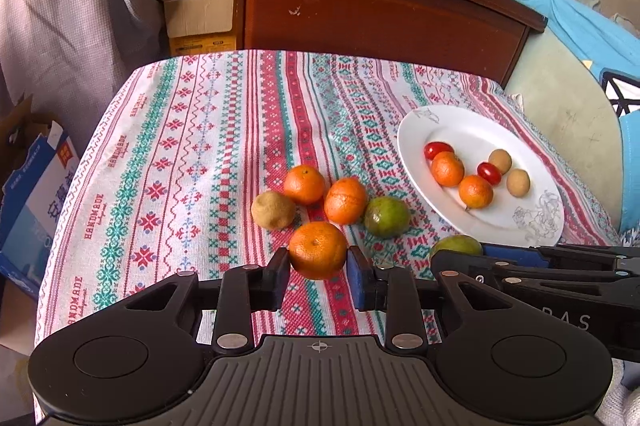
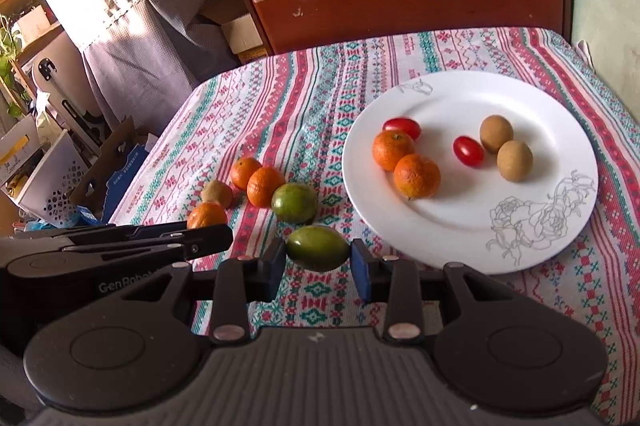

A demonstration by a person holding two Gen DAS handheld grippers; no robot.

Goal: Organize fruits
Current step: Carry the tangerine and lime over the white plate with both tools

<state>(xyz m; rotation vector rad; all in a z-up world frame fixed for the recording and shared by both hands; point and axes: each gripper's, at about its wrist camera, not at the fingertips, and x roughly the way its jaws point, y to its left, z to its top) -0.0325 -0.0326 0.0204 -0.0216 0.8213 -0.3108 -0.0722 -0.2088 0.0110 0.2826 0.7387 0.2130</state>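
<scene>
Hand-held gripper (image 1: 318,268) clamps mandarin (image 1: 318,250) above patterned tablecloth (image 1: 192,162).

The left claw (image 1: 318,268) is clamped, both pads pressing a tangerine (image 1: 318,250). The right claw (image 2: 318,266) grips a green fruit (image 2: 318,248) (pads touching either end). Both tilt downward, side by side.

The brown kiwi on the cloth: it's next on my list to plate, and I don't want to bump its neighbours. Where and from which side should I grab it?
Grip the kiwi across its middle, coming from above on its bare left side: one tangerine crowds its upper right, and the tangerine held by the left gripper lies lower right.
</scene>
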